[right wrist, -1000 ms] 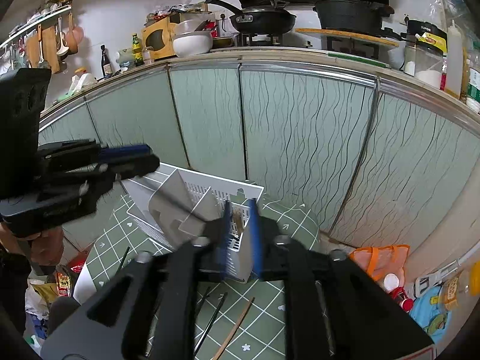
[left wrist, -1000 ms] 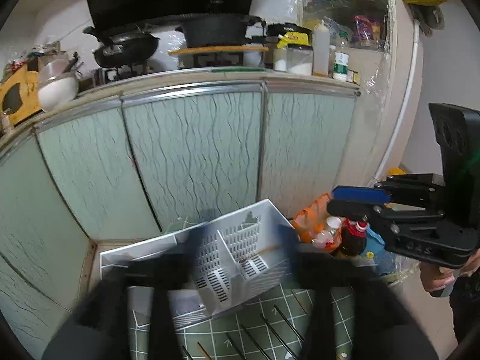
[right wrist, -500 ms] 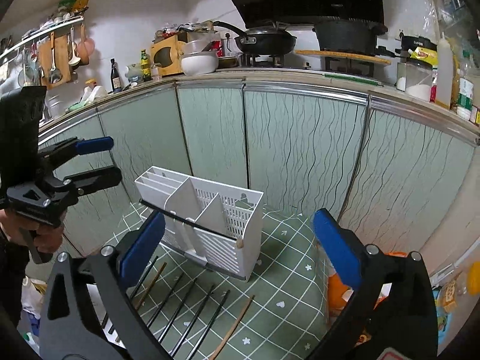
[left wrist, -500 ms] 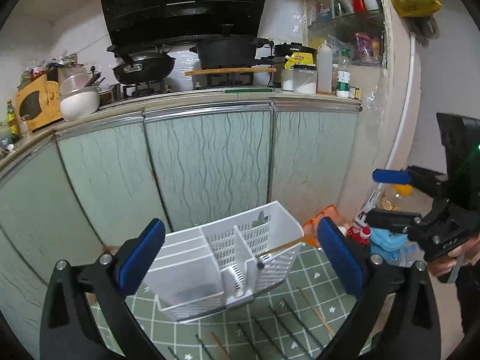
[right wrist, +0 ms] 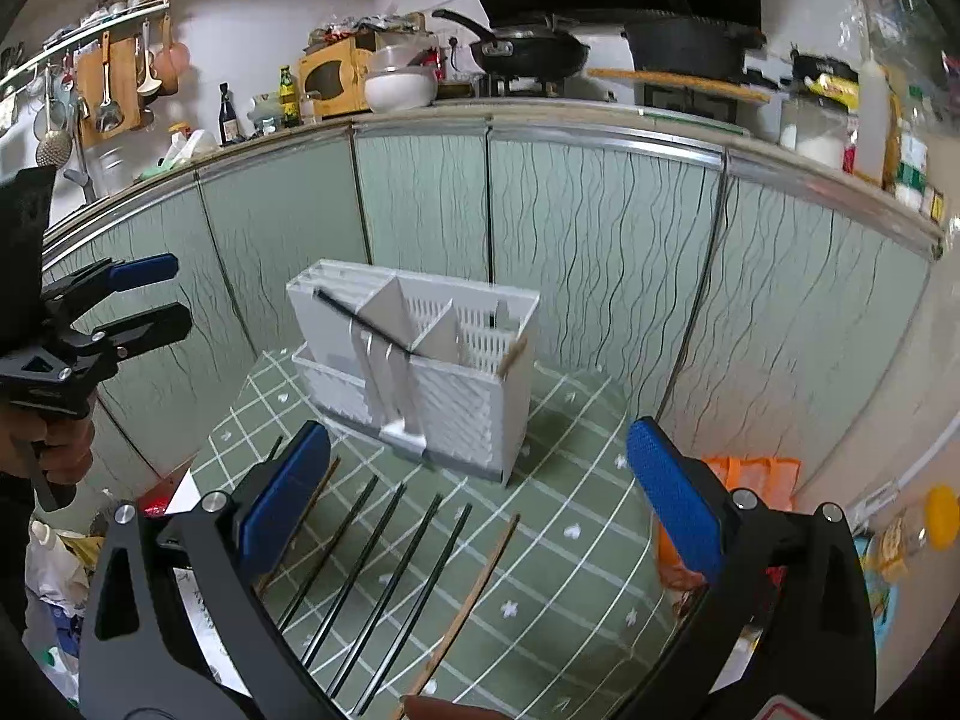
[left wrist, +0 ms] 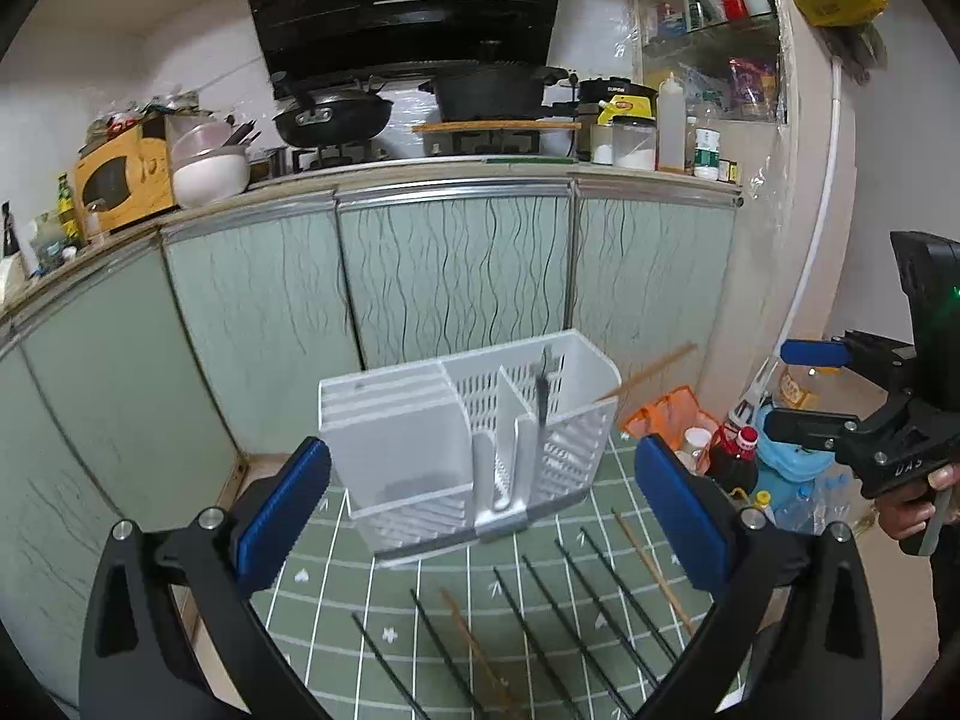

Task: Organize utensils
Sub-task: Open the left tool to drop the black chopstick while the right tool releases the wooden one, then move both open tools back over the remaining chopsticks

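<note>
I hold both the left gripper (left wrist: 480,504) and right gripper (right wrist: 477,483) spread and empty; next, I pick a chopstick (right wrist: 384,594) off the mat (right wrist: 576,480) for the holder (right wrist: 420,354).

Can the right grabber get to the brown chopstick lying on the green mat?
Probably yes. The right gripper is open and empty, and the brown chopstick lies flat on the mat just below it, with a gap beside the black chopsticks. Nothing covers it.

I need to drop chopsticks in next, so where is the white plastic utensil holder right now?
The white plastic utensil holder stands upright at the far edge of the green grid mat, centred in both wrist views, before the green cabinet doors, beyond the loose chopsticks.
</note>
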A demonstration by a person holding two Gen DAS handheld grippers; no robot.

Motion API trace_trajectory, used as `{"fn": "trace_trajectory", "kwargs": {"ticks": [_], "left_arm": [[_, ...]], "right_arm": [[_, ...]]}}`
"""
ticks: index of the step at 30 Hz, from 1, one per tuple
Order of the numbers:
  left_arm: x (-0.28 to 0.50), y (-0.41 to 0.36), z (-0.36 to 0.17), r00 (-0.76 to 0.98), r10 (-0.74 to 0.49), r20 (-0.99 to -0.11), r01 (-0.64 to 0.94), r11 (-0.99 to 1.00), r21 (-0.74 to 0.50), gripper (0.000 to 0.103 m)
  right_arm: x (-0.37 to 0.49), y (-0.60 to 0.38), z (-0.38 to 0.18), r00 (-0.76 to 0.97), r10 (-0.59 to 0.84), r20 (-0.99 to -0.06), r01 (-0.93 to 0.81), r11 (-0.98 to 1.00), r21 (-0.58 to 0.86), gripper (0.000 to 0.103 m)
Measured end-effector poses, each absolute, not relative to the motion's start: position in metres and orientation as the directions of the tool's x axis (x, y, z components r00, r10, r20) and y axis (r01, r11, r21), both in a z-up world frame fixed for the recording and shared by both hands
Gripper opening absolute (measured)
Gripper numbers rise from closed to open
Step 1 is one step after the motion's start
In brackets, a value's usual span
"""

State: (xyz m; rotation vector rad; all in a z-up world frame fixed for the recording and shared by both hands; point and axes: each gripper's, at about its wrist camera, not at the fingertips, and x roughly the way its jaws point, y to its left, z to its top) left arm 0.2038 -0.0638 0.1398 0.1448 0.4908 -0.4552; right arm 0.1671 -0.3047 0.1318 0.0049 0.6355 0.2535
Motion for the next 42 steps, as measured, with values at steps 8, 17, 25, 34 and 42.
{"fn": "trace_trajectory", "kwargs": {"ticks": [8,17,25,34,42], "left_arm": [[0.182,-0.048,0.095,0.783,-0.347,-0.517,0.416,0.909,0.019,0.099],[0.156,-0.038,0.047,0.761,-0.319,-0.564,0.406,0.913,0.031,0.099],[0.141,-0.026,0.02,0.749,-0.305,-0.588,0.38,0.925,0.003,0.099],[0.13,-0.014,-0.005,0.754,-0.252,-0.606,0.329,0.944,0.017,0.099],[0.124,-0.007,-0.029,0.749,-0.185,-0.636,0.261,0.965,0.028,0.099]], "right_arm": [[0.149,-0.306,0.088,0.736,0.219,-0.64,-0.195,0.975,0.109,0.095],[0.129,-0.297,0.052,0.711,0.21,-0.671,-0.184,0.977,0.112,0.095],[0.115,-0.289,0.025,0.703,0.18,-0.688,-0.164,0.982,0.089,0.095],[0.104,-0.281,0.005,0.711,0.135,-0.69,-0.137,0.989,0.053,0.095],[0.094,-0.279,-0.022,0.698,0.119,-0.706,-0.106,0.992,0.062,0.095]]}}
